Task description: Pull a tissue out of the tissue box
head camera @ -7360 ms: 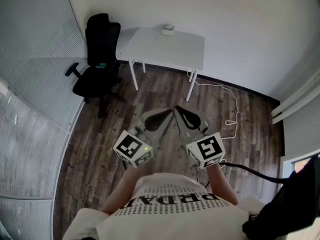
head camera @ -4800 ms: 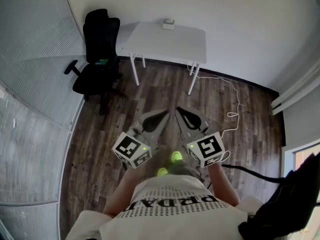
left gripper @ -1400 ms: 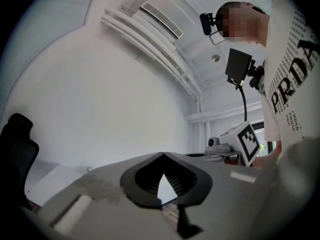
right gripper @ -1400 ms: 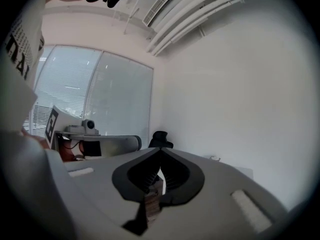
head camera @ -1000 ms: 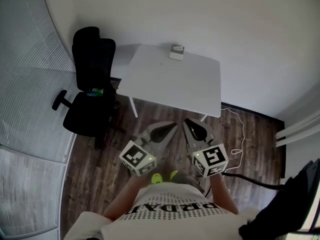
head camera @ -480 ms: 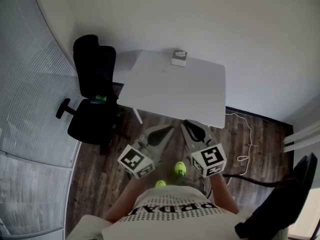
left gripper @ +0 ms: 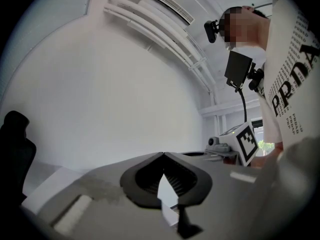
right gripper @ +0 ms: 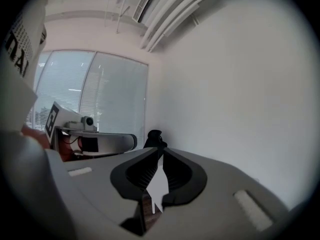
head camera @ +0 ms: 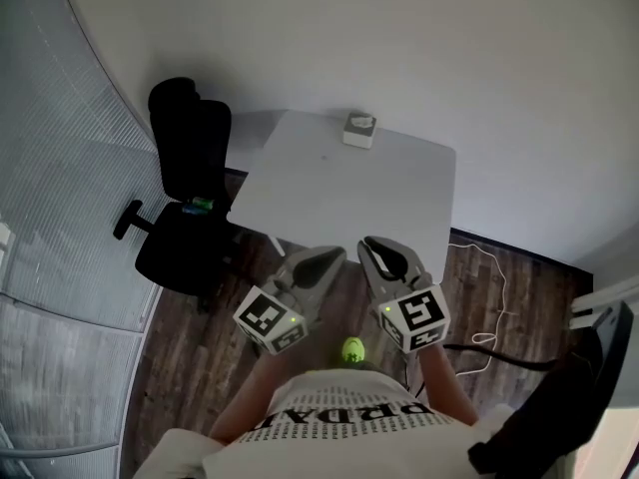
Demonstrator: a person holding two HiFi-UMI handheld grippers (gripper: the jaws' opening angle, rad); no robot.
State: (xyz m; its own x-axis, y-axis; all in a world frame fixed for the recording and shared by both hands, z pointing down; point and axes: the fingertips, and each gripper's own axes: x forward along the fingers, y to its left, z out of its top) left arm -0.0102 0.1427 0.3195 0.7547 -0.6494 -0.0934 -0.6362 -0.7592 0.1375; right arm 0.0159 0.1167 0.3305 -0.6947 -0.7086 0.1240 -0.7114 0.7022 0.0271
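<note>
A small white tissue box [head camera: 359,129] sits at the far edge of the white table [head camera: 329,183], against the wall. My left gripper [head camera: 337,254] and right gripper [head camera: 365,244] are held side by side, level, with their tips at the table's near edge and well short of the box. The left gripper [left gripper: 163,155] is shut and empty. The right gripper's [right gripper: 159,153] jaws have just been opening by a sliver, but their tips still look together and nothing is between them. The box shows in neither gripper view.
A black office chair [head camera: 185,178] stands left of the table, beside a frosted glass wall [head camera: 60,218]. A white cable [head camera: 489,297] trails over the wood floor to the right. A dark object [head camera: 579,397] fills the lower right corner. My green shoe [head camera: 351,348] shows below the grippers.
I have walked forward, so the table and box now sit nearer and larger. Both grippers have moved from over the floor to the table's near edge.
</note>
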